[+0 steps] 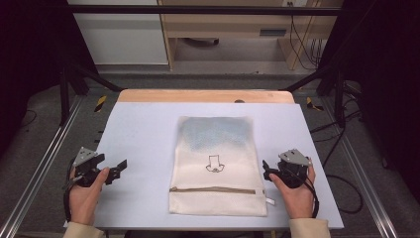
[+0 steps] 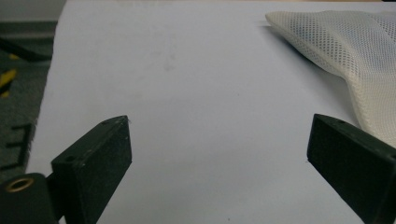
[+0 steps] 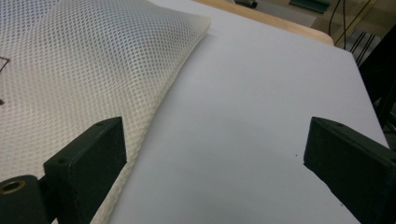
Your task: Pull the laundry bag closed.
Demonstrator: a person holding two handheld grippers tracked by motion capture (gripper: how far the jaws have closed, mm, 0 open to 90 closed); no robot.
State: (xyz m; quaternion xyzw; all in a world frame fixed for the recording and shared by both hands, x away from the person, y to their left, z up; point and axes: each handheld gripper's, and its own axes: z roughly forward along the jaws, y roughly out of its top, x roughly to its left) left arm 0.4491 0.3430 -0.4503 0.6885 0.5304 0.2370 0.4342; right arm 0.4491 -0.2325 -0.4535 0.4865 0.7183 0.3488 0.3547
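The mesh bag point(image 1: 217, 166) lies mid-bench point(image 1: 143, 129), apparently zipped, between the left gripper point(image 1: 120, 168) and right gripper point(image 1: 266, 168), jaws open, empty.

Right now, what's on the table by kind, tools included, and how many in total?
Mesh bag, cream with a zipper: 1
Tools, black, both open and holding nothing: 2 (left tool, right tool)
Table itself not counted
Total: 3
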